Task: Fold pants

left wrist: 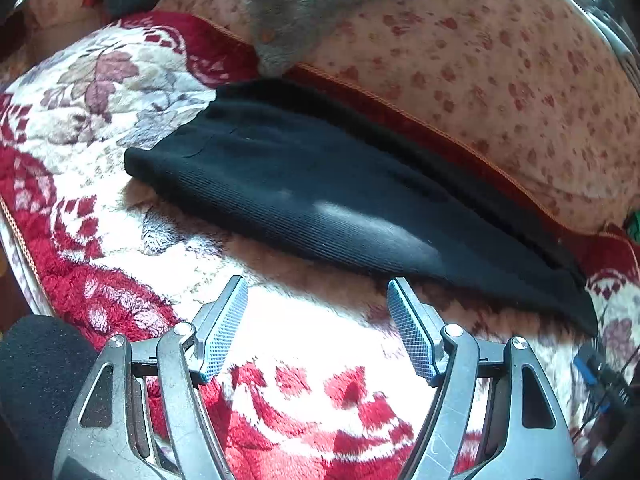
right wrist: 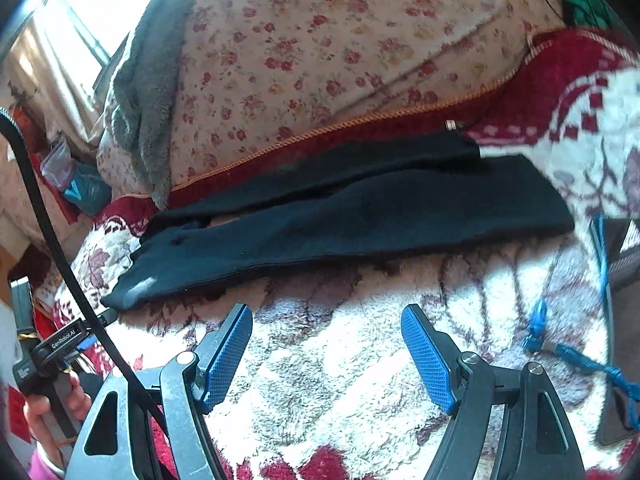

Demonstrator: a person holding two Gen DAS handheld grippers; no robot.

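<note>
Black ribbed pants lie flat on a red and white floral fleece blanket, folded lengthwise with one leg over the other. In the right wrist view the pants stretch from lower left to upper right, the two legs slightly offset. My left gripper is open and empty, just in front of the pants' near edge. My right gripper is open and empty, a little short of the pants' near edge.
A floral quilt is heaped behind the pants with a grey fleece garment over it. A black cable and the other handheld device are at the left. A blue cord lies at the right.
</note>
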